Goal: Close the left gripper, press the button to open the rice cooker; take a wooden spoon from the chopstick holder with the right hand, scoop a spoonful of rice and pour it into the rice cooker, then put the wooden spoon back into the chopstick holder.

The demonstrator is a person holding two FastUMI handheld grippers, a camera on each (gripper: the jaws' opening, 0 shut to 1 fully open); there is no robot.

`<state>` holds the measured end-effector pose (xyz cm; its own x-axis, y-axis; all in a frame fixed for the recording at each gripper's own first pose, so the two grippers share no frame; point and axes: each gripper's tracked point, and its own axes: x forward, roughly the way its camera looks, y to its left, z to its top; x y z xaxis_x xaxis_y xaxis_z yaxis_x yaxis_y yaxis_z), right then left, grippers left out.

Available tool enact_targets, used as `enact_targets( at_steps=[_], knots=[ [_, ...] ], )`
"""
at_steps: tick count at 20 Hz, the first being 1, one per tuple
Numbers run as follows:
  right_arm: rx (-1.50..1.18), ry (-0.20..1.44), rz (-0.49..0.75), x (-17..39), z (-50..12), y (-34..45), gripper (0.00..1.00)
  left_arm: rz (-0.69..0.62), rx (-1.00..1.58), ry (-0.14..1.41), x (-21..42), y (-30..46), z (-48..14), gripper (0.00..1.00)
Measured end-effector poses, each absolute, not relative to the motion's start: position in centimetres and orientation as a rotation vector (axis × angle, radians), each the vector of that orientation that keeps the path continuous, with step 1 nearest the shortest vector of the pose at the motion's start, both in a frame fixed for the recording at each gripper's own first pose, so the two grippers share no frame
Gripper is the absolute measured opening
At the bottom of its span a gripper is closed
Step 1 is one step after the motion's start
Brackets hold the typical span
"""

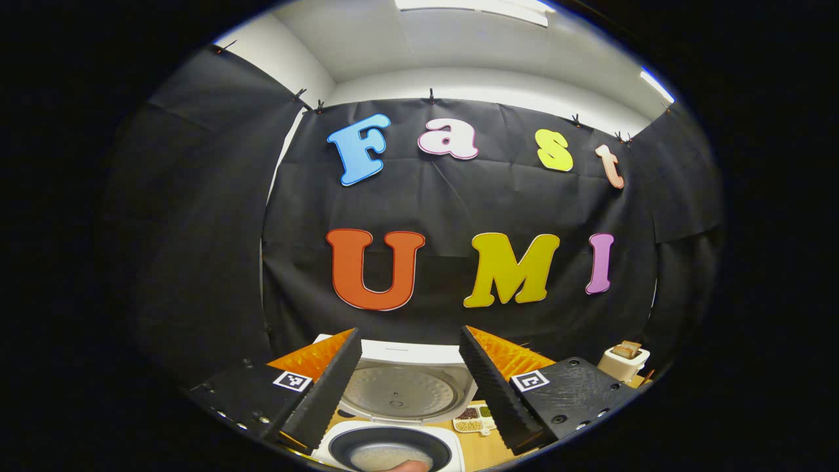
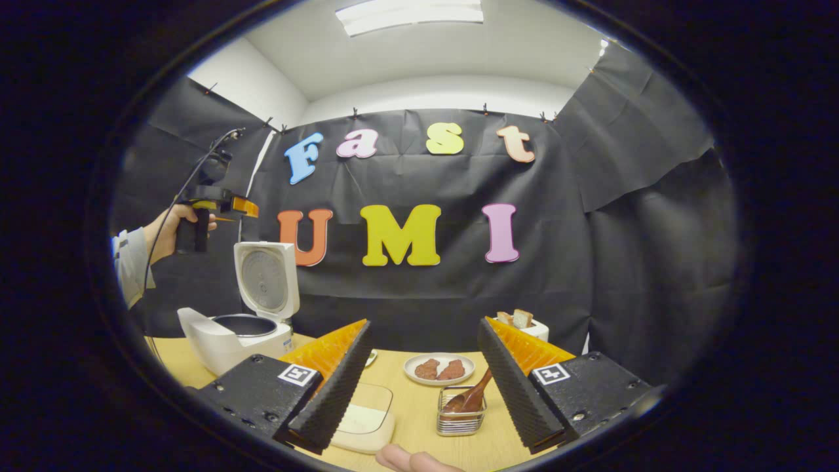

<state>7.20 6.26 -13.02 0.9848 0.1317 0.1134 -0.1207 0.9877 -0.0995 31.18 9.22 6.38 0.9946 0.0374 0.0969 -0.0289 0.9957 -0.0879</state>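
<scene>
low in the right gripper view, the right gripper point(image 2: 419, 387) gapes wide and empty; just beyond, bottom center, the wooden spoon point(image 2: 470, 395) leans in the chopstick holder point(image 2: 461, 419). at left the rice cooker point(image 2: 242, 328) stands open. upper left, the left gripper point(image 2: 244, 207) hovers, its jaws wide in the left gripper view, the pot seemingly holding rice.

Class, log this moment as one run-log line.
rice cooker: lid open | wooden spoon: in chopstick holder | left gripper: open | right gripper: open
</scene>
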Motion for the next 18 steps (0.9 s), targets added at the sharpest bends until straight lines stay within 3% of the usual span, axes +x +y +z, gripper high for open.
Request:
enact_targets(
  at_steps=[11, 15, 18],
  knots=[
    [-0.077, -0.091, 0.113, 10.2, -14.9, 5.7, 0.99, 0.122, -0.015, -0.181, 42.6, 12.4, 3.9, 0.94],
    [-0.06, -0.088, 0.129, 10.1, -15.1, 6.2, 1.0, 0.081, -0.016, -0.056, 44.0, 12.1, -0.3, 0.94],
    [-0.057, -0.082, 0.133, 10.0, -15.2, 6.2, 1.0, 0.089, -0.022, -0.035, 43.6, 12.5, -0.1, 0.98]
  ],
)
